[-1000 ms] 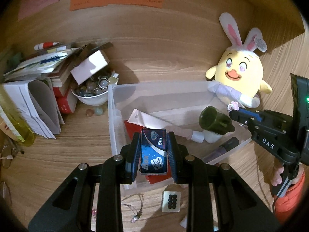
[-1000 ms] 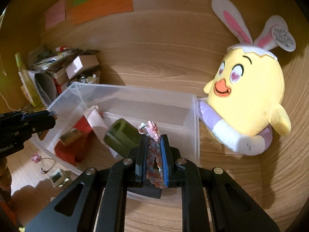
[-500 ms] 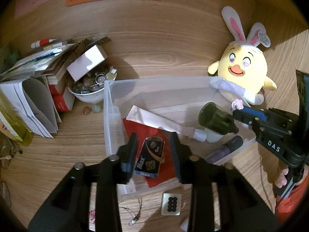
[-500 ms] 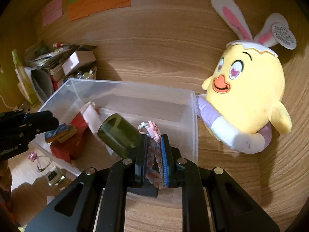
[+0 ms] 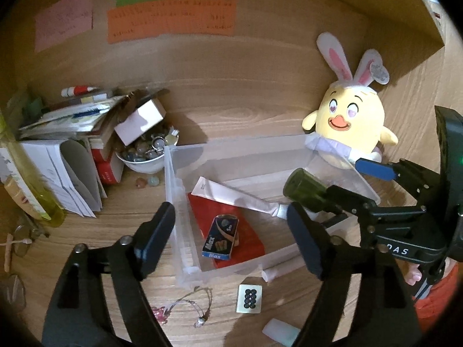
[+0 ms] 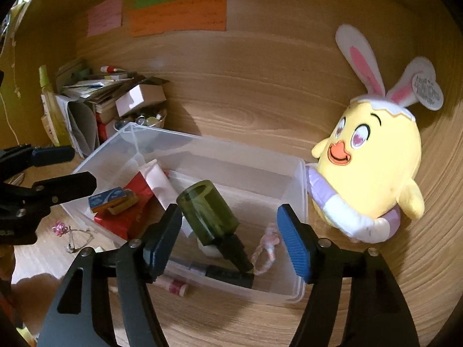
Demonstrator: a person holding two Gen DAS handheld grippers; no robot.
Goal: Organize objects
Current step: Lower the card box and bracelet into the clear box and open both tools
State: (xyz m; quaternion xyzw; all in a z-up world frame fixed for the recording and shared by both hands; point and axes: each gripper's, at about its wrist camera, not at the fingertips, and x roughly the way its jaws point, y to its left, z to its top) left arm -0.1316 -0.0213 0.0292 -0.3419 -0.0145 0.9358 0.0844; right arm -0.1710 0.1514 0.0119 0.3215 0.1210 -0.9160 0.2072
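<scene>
A clear plastic bin [image 5: 179,202] [image 6: 301,190] stands on the wooden desk. In it lie a blue razor-blade box [image 5: 220,238] [image 6: 105,199] on a red packet [image 5: 249,231], a white tube [image 5: 231,196], a dark green bottle [image 5: 306,192] [image 6: 211,214] and a pink braided bracelet [image 6: 264,248]. My left gripper [image 5: 231,231] hovers above the bin's near left part, its jaws opening, nothing pressed between them. My right gripper [image 6: 228,237] hangs over the bin's right end, jaws opening too, the bracelet lying loose below.
A yellow bunny-eared plush [image 5: 350,133] [image 6: 370,173] leans by the bin's right end. A bowl of stones [image 5: 144,156], a small white box [image 5: 140,121] and stacked books and papers [image 5: 66,150] sit at left. A thin necklace [image 5: 185,306], a small die-like block [image 5: 249,299] and a white eraser [image 5: 279,329] lie before the bin.
My left gripper opened and the blue box dropped onto the red packet. My right gripper opened and the bracelet fell into the bin. Both grippers rose a little.
</scene>
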